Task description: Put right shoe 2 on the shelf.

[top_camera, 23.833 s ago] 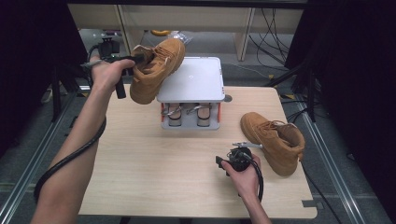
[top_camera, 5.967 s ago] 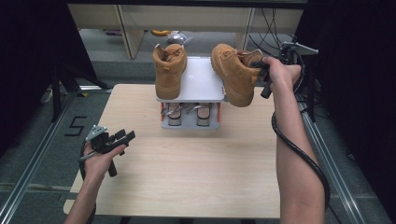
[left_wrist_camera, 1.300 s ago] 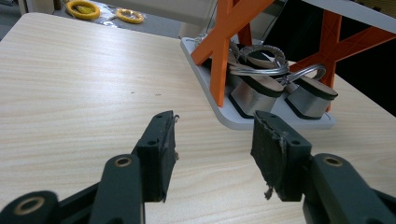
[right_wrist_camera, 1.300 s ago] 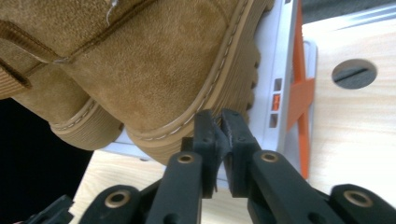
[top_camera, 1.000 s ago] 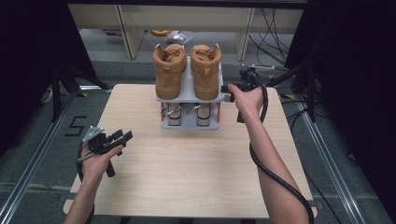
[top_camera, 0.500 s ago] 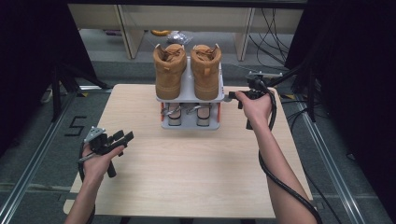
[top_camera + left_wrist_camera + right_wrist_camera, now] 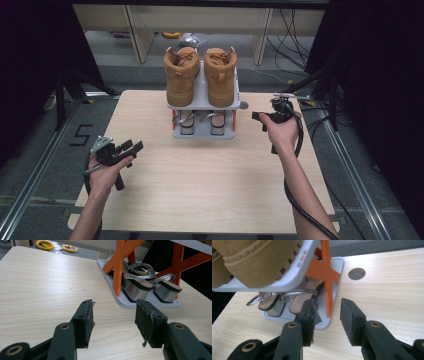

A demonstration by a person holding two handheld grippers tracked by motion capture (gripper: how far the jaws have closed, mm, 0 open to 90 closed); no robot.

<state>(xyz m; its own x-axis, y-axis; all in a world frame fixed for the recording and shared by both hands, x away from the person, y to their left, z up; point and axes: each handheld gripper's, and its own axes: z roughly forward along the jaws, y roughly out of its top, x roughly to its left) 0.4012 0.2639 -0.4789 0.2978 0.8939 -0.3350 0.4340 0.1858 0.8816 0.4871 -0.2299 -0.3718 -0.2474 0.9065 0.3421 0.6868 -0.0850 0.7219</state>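
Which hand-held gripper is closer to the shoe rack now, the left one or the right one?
The right. The right hand-held gripper hovers just beside the shoe rack, on its right. The left hand-held gripper sits farther away, toward the table's front left.

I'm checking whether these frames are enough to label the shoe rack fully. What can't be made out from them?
- Silver sandals on the lower shelf: in the high view the top shelf covers all but their heels.
- Tan boots: in the right gripper view the frame's top edge leaves only soles.
- Yellow rings beyond the table: cut by the left gripper view's top edge, too small to identify.
- Rack's far side: hidden in each view.
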